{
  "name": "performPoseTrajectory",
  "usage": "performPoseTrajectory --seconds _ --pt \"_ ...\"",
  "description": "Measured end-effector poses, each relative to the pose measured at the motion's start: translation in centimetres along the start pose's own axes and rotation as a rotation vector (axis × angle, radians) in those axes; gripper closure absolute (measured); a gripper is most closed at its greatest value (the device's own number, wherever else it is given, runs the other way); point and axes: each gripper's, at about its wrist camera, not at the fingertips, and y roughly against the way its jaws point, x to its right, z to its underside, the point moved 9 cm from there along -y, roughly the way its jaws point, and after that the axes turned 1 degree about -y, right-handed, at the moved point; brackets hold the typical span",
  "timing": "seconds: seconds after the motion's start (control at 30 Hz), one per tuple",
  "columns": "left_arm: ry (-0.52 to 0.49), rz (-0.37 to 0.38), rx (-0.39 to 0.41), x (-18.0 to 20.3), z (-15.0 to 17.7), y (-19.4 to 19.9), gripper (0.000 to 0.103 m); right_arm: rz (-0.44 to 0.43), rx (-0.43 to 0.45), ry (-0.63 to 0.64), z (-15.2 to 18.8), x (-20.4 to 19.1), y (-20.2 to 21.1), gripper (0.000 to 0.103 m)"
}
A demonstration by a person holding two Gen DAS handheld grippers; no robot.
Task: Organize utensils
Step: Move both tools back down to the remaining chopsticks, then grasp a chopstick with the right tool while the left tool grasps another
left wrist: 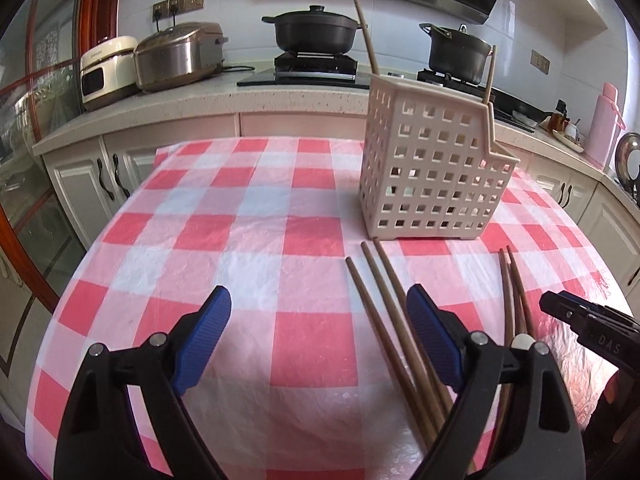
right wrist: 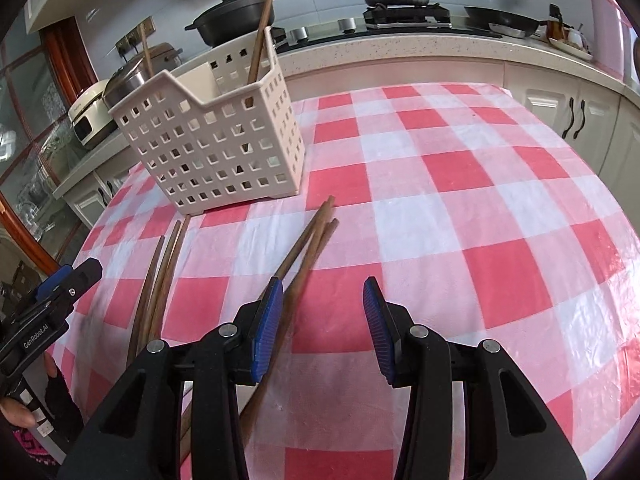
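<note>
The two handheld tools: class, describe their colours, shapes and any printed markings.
Each tool has black plastic arms with round silver pivot pins, ending in two blue ribbed pads. The left tool, seen from the right wrist view, carries white "GenRobot.AI" lettering. The right tool, seen from the left wrist view, shows pale "DAS" letters.
</note>
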Motion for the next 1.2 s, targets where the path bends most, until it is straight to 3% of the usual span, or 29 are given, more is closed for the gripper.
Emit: performPoseTrajectory --seconds 0.5,0.7,1.07,1.2 --pt "0.01 0.039 -0.037 -0.1 0.7 -1.2 0.024 0.023 -0.072 0.034 -0.9 -1.5 -3.1 0.089" --pt "0.023 0.068 -0.073 0.1 0.9 -1.7 0.031 0.024 -0.078 0.014 -1.2 -1.1 -3.4 0.092" --pt "0.025 0.093 -0.138 1.9 1.5 -3.4 0.055 -0.005 -0.027 -0.055 -1.5 0.5 -2.4 0.096" --pt "0.028 0.1 -0.165 2.5 1.5 -4.1 0.059 -0.018 -0.018 -0.062 -1.5 0.5 -2.4 0.096"
